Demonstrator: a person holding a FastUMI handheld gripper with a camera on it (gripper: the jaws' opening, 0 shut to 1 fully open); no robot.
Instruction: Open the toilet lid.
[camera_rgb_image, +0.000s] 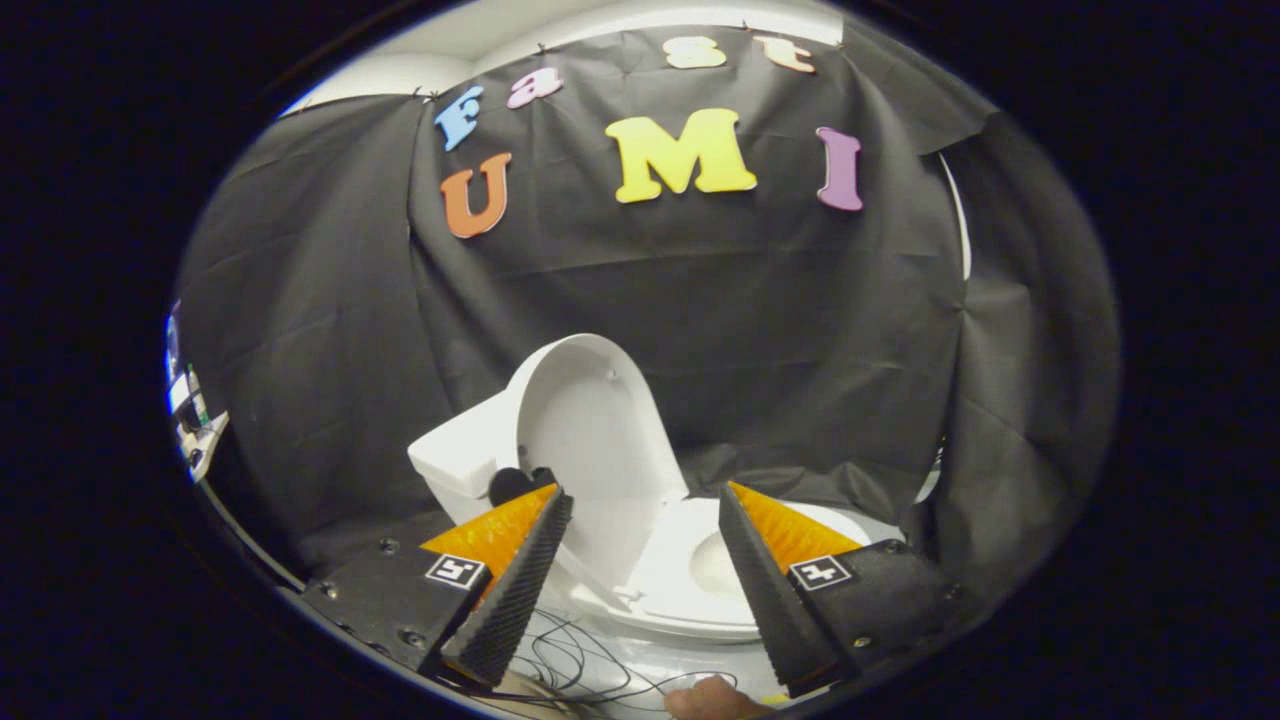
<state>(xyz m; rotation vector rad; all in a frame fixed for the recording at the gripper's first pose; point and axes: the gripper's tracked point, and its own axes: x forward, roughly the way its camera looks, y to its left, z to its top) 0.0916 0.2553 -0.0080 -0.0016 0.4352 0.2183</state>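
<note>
Your claw (645, 500) has its fingers spread wide apart, gripping nothing; the toilet lid (590, 420) stands raised just beyond them at frame centre, leaning by the tank (455, 460), the seat (680, 580) showing between the fingers

Recording booth, black cloth wall (760, 330), white toilet (600, 480) on pale floor, loose cables (590, 665)

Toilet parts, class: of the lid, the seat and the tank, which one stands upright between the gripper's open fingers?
The lid. It is raised against the tank, while the seat lies flat. The gripper is open, touching nothing.
</note>
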